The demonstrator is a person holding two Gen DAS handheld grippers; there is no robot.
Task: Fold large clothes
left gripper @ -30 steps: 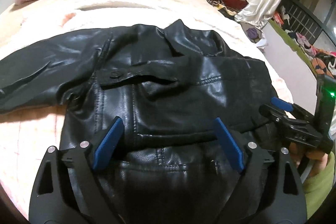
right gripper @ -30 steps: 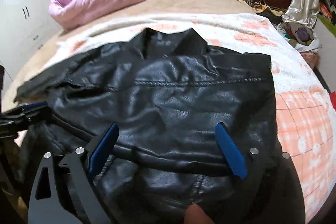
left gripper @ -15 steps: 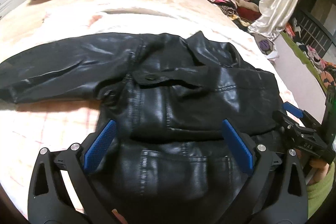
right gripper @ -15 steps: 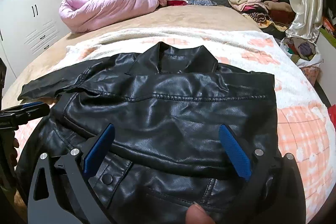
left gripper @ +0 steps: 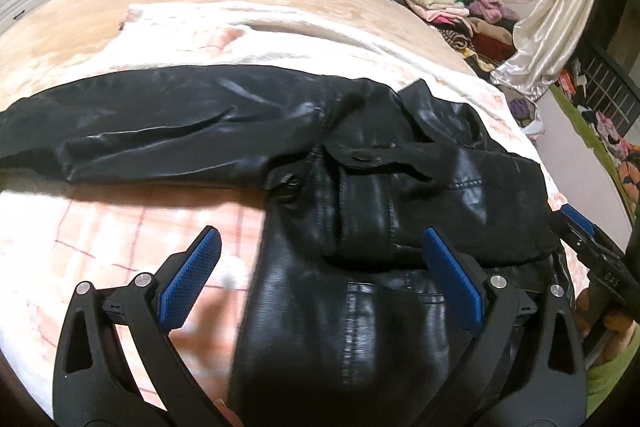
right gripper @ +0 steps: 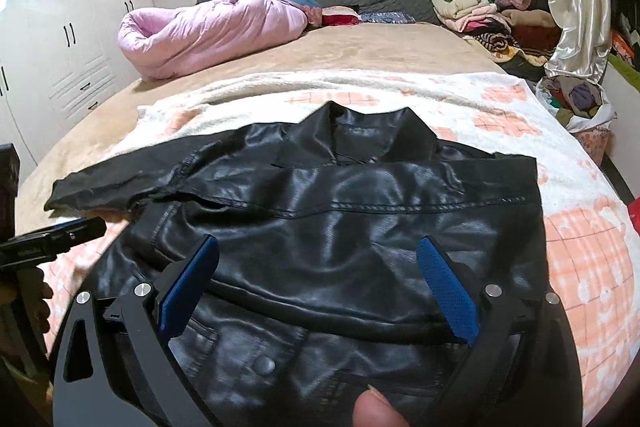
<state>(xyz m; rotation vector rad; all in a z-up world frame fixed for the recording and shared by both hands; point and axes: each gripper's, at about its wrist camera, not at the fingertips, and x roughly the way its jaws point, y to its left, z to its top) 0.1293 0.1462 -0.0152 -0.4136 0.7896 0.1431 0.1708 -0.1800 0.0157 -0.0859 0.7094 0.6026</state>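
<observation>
Black leather jacket (left gripper: 400,195) lies flat on your checked blanket (left gripper: 100,239), one sleeve (left gripper: 160,123) stretched sideways. Your left gripper (left gripper: 320,275) hangs wide over its near edge, gripping nothing. Your right gripper (right gripper: 316,279) is wide too, above the folded body, empty.

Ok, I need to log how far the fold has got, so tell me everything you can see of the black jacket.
The black jacket looks like glossy leather or an imitation of it, with stitched seams, snap buttons and a collar at the far end. It lies flat on the peach-and-white blanket on the bed. One side is folded in over the body, giving a straight edge there; the other sleeve lies stretched out sideways, unfolded. Both grippers are open above its near part, gripping nothing.
</observation>
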